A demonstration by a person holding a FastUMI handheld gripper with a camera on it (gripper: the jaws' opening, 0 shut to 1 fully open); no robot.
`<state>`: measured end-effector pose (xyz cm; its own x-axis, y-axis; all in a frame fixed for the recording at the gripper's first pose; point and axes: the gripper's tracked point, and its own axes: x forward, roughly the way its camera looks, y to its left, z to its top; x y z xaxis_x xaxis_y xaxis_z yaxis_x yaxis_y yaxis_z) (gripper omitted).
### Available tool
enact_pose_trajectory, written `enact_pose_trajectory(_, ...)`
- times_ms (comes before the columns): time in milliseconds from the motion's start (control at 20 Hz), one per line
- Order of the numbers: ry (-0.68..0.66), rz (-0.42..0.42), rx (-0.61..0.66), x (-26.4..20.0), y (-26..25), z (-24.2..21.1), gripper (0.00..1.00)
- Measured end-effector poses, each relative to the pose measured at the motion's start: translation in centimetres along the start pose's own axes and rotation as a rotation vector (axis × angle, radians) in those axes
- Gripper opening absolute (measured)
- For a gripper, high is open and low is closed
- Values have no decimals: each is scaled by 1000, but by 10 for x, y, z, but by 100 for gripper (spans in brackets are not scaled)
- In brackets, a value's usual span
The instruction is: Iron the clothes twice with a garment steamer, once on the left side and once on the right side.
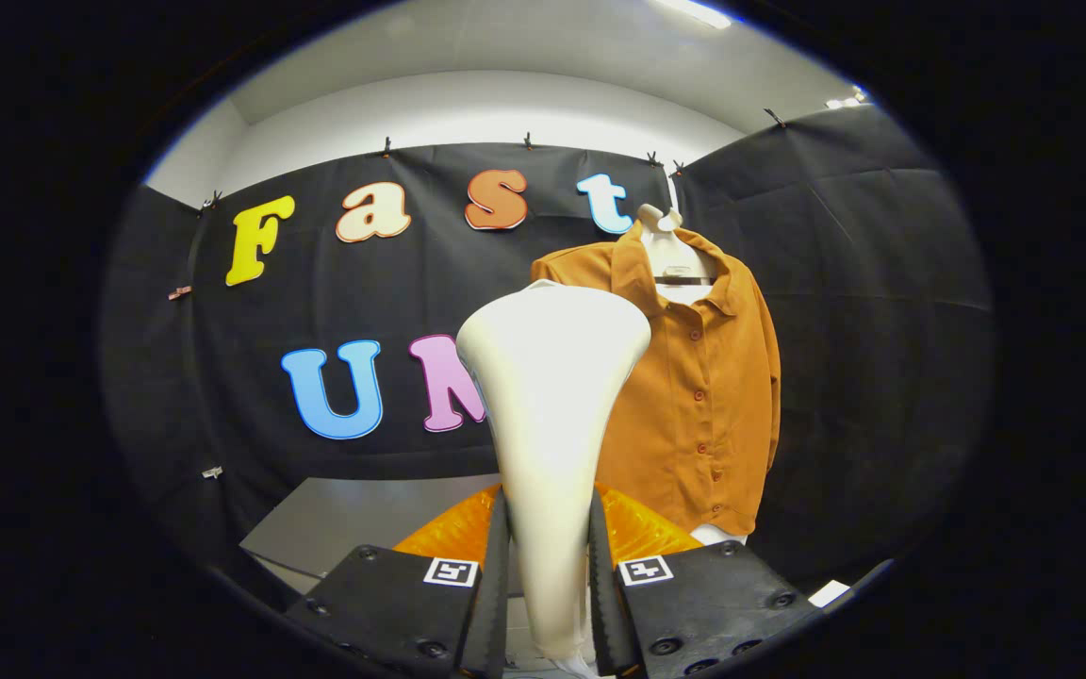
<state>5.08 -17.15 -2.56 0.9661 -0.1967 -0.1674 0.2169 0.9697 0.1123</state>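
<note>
Hanging on a white mannequin torso [680, 264] before the black booth wall, an orange-brown button-front shirt [703, 377], collar up, placket running down its middle, hem falling clear near the bottom of the form. Well beyond the claw, off to the right of the steamer head. Below and left of the shirt, a grey surface [345, 519]. Nearer than the shirt, rising upright ahead of the lens, a white garment steamer [552, 415]: slim handle flaring to a broad rounded head, that head overlapping the shirt's nearer sleeve and shoulder in the view; actual contact impossible to judge. Behind the handle, low down, something orange and translucent [637, 533], probably the steamer's base or tank. Smallest and closest, the claw [548, 594], narrowed onto the steamer handle, both fingers pressed flat against its sides, a firm hold.

Judged as the approach to a first pass. Best done by keeping the head upright and square to the cloth, starting high at the shoulder beside the placket, drawing straight down to the hem, then repeating on the other side of the placket. Grip steady; no twisting of the handle.
</note>
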Motion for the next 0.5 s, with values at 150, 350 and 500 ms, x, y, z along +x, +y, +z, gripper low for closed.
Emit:
enact_pose_trajectory(150, 12, 42, 19, 28, -38, 5, 40)
enact_pose_trajectory(350, 39, 104, 36, 75, -76, 3, 40)
enact_pose_trajectory(500, 64, 135, 54, 109, -94, 1, 40)
